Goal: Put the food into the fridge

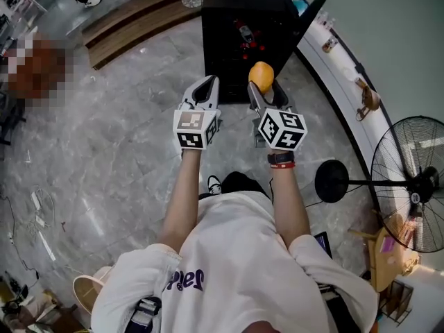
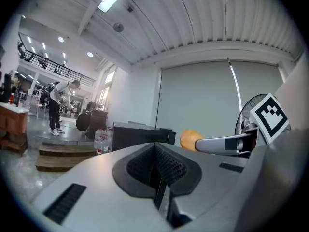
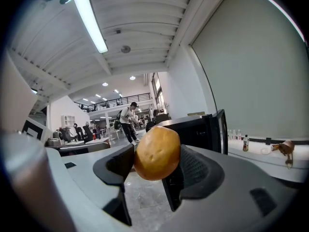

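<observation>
in the head view, the right hand-held gripper (image 1: pixel 263 87) is gripping an orange (image 1: pixel 261 75) between its jaws, holding it just in front of the black fridge (image 1: pixel 243 5) on the floor. the fridge door (image 1: pixel 310 14) is standing open at the right, and a few red things (image 1: pixel 248 40), too small to name, are lying inside. the left hand-held gripper (image 1: pixel 208 85) is pointing at the fridge beside the right one.

in the left gripper view, its jaws are pressing together with nothing between them.

in the right gripper view, both pads are clamping the orange, with the open fridge showing beyond it.
</observation>
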`<action>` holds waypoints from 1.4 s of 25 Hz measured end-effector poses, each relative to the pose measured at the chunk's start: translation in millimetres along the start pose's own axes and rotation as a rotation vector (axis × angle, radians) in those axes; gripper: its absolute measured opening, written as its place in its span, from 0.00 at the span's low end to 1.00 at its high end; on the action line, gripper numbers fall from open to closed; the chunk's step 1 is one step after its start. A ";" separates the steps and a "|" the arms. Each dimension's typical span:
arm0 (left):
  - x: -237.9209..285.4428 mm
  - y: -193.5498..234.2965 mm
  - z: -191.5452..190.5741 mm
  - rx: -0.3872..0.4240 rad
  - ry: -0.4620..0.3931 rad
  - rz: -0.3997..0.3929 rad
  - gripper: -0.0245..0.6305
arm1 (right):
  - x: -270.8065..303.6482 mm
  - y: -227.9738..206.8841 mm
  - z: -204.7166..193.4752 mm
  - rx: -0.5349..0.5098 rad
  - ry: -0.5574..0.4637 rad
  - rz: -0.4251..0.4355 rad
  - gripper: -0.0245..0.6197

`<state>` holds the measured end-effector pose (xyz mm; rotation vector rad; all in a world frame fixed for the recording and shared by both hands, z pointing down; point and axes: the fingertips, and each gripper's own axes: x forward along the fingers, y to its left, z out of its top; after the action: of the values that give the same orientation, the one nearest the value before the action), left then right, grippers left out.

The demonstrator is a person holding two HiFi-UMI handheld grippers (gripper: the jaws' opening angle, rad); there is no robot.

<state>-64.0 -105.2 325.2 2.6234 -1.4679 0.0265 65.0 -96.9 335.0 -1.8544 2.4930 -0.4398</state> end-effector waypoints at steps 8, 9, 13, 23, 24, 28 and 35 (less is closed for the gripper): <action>49.7 25.8 -13.6 0.027 0.036 -0.036 0.07 | 68.9 -21.6 -6.8 -0.009 0.032 0.017 0.52; 57.6 31.3 -15.2 0.026 0.038 -0.037 0.07 | 79.4 -23.9 -7.3 -0.013 0.037 0.025 0.52; 86.1 54.0 -19.8 0.023 0.038 -0.027 0.07 | 118.5 -30.9 -19.2 -0.020 0.076 0.068 0.52; 134.9 84.1 -58.9 0.037 0.082 -0.051 0.07 | 183.1 -54.7 -69.8 -0.020 0.169 0.096 0.52; 139.1 86.2 -64.1 0.039 0.089 -0.054 0.07 | 188.7 -58.5 -75.2 -0.015 0.177 0.094 0.52; 155.7 94.5 -83.5 0.030 0.110 -0.060 0.07 | 211.7 -75.1 -93.5 -0.006 0.201 0.083 0.52; 181.0 102.0 -111.5 0.013 0.134 -0.076 0.07 | 246.8 -98.5 -128.2 -0.004 0.261 0.079 0.52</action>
<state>-50.0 -297.1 461.5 2.6285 -1.3285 0.2010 61.4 -326.3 520.5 -1.7974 2.7182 -0.7180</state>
